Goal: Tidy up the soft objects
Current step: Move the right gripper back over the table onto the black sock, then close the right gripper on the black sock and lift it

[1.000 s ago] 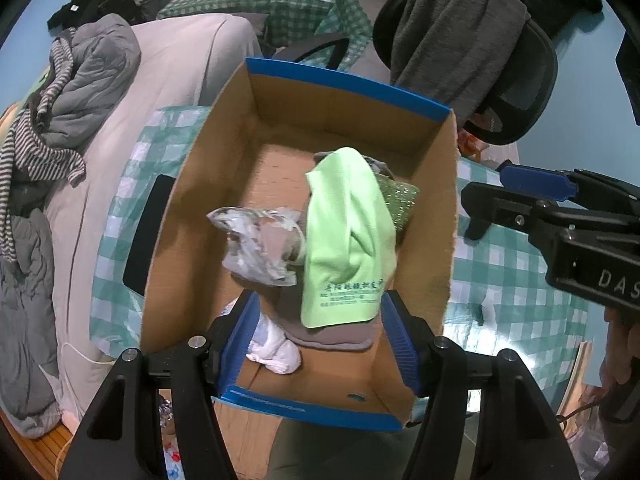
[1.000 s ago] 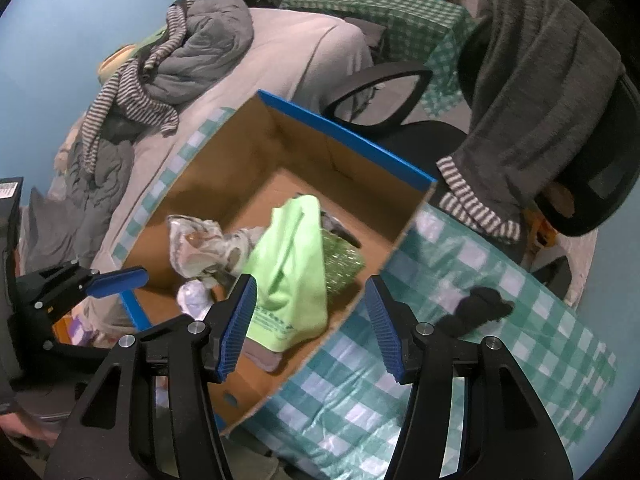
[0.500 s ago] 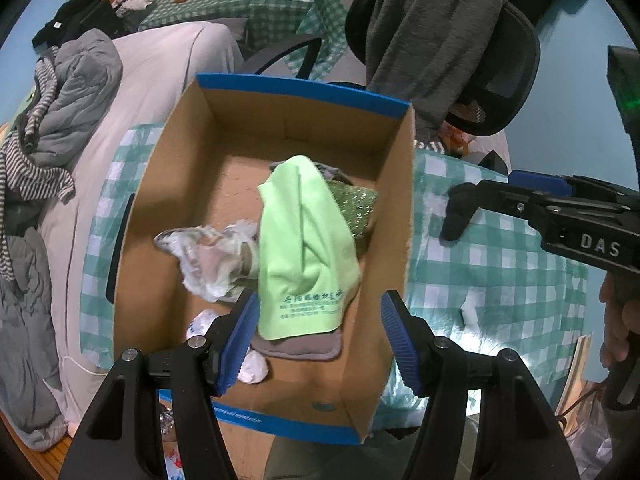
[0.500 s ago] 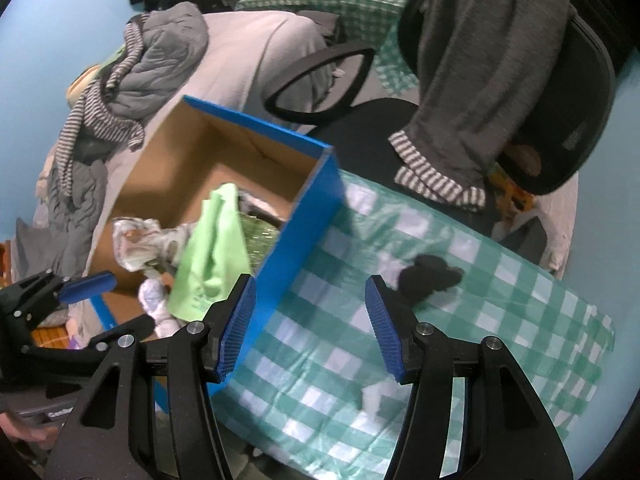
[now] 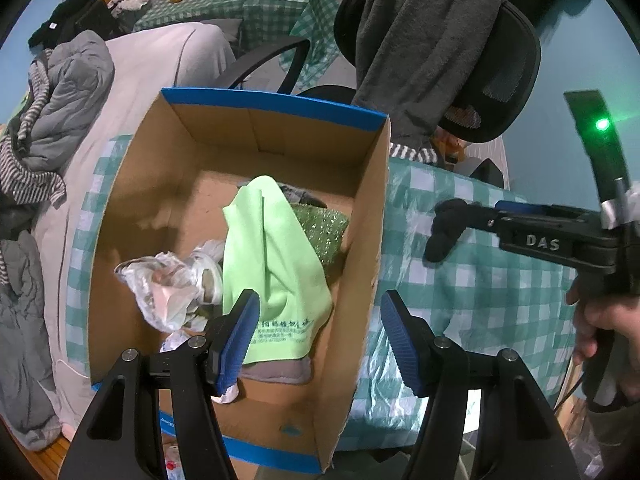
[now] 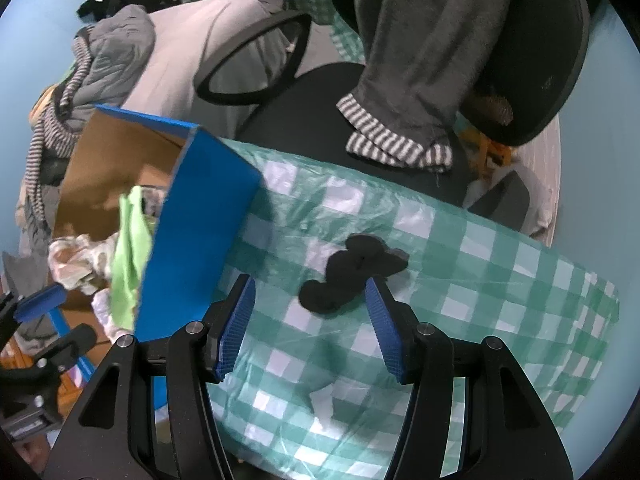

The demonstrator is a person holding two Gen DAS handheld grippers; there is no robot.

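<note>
A blue-edged cardboard box (image 5: 256, 136) stands on the green checked tablecloth (image 6: 460, 280). It holds a light green cloth (image 5: 276, 264), a crumpled pale cloth (image 5: 168, 284), a green glittery item (image 5: 320, 228) and a grey cloth. A black sock (image 6: 352, 272) lies on the tablecloth right of the box (image 6: 200, 232). My right gripper (image 6: 310, 324) is open, just short of the sock, with its jaws on either side. In the left wrist view the right gripper (image 5: 460, 216) reaches the sock (image 5: 444, 236). My left gripper (image 5: 320, 336) is open and empty above the box's near right wall.
A black office chair (image 6: 540, 60) with a grey striped garment (image 6: 416, 72) draped on it stands behind the table. A bed (image 5: 160, 64) with a pile of grey clothes (image 5: 60, 100) lies to the left. Another checked table (image 5: 256, 4) stands far back.
My right gripper has swung right, away from the box, and come down around the black sock. My left gripper has shifted right over the box's right wall. Both stay open.
</note>
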